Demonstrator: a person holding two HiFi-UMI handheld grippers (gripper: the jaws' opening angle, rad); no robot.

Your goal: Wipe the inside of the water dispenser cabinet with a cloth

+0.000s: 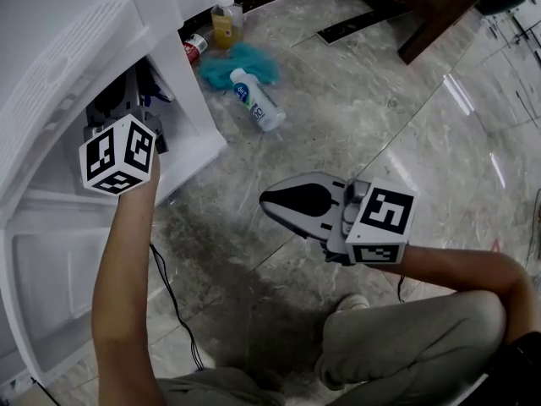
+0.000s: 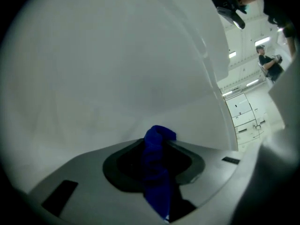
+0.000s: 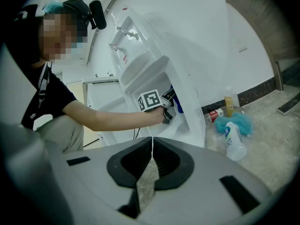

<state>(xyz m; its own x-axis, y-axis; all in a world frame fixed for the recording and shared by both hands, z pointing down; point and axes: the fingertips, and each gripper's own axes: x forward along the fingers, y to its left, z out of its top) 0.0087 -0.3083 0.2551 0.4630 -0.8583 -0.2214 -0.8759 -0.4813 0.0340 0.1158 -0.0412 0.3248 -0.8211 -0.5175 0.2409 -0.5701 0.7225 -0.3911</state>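
Note:
A white water dispenser (image 1: 182, 100) lies tipped back on the floor, its cabinet opening (image 1: 139, 91) facing me. My left gripper (image 2: 157, 142) is shut on a dark blue cloth (image 2: 157, 168), whose folded end pokes past the jaw tips close to a white inner wall (image 2: 117, 69). In the head view only that gripper's marker cube (image 1: 118, 153) shows at the cabinet mouth; its jaws are hidden inside. In the right gripper view the cube (image 3: 151, 101) and a bit of blue cloth (image 3: 178, 108) show at the opening. My right gripper (image 1: 264, 200) hovers shut and empty above the floor.
The open cabinet door (image 1: 59, 286) lies at lower left. On the marble floor beyond the dispenser lie a white bottle (image 1: 258, 100), a teal cloth (image 1: 241, 62), a yellow bottle (image 1: 224, 24) and a red can (image 1: 194, 47). A black cable (image 1: 173, 299) runs beside my knee. Dark furniture (image 1: 431, 15) stands at the back.

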